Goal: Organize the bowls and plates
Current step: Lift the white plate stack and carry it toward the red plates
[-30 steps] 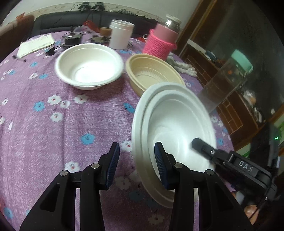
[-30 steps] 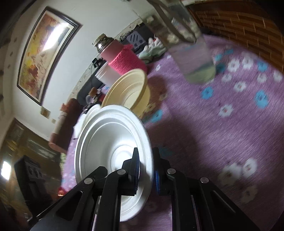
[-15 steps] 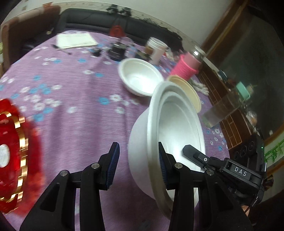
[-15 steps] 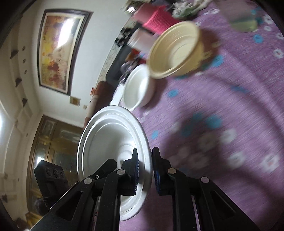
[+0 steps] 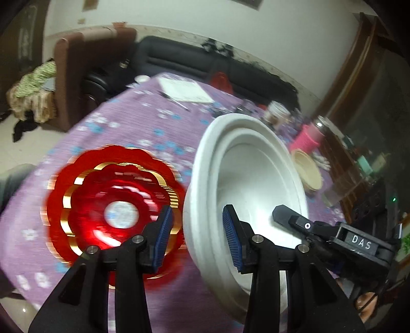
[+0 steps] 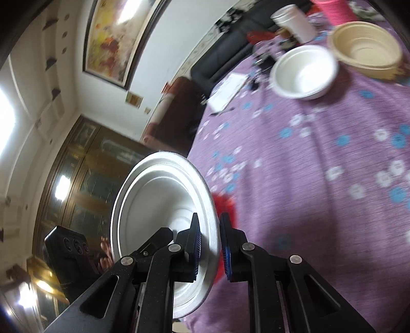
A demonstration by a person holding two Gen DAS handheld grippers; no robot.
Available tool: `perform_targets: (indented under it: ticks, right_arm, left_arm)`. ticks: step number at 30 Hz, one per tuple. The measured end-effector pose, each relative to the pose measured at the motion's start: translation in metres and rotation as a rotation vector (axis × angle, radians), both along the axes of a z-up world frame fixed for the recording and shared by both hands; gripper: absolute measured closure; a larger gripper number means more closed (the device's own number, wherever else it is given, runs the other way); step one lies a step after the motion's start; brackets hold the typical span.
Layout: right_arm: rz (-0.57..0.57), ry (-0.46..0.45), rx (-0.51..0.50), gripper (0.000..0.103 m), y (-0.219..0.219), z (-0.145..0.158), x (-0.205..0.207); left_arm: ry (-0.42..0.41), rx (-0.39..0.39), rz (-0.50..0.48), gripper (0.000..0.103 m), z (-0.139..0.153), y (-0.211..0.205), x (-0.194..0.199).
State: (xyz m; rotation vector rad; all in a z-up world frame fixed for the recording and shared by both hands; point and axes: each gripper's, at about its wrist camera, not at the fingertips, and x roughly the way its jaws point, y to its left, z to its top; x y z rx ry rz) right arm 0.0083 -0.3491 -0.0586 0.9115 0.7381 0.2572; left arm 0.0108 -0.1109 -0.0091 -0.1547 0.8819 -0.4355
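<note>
My right gripper (image 6: 208,243) is shut on the rim of a large white foam bowl (image 6: 164,202) and holds it tilted on edge above the table. The same bowl (image 5: 251,184) fills the right of the left wrist view, where the right gripper's finger (image 5: 284,215) reaches into it. My left gripper (image 5: 196,235) is open, its jaws either side of the bowl's near rim without touching. A red and gold scalloped plate (image 5: 112,202) lies on the purple cloth below left. A smaller white bowl (image 6: 305,73) and a beige bowl (image 6: 366,51) sit farther off.
The round table wears a purple flowered cloth (image 6: 320,166). At its far side stand a white cup (image 6: 294,21), a pink-sleeved jar (image 5: 311,135), a notepad (image 5: 184,89) and small clutter. A brown chair (image 5: 77,74) and black sofa (image 5: 205,64) stand beyond the table edge.
The right gripper has carried the white bowl left across the table, away from the other bowls. The red plate has come fully into the left wrist view, beside the bowl.
</note>
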Motion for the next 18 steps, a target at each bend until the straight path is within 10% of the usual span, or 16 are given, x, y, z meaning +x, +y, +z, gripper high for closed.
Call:
perform_targets:
  ticks: [18]
  right_arm:
    - [0.161,0.025,-0.047,0.089,0.114,0.0,0.037]
  left_arm:
    - [-0.037,0.066,0.156,0.064,-0.009,0.079,0.015]
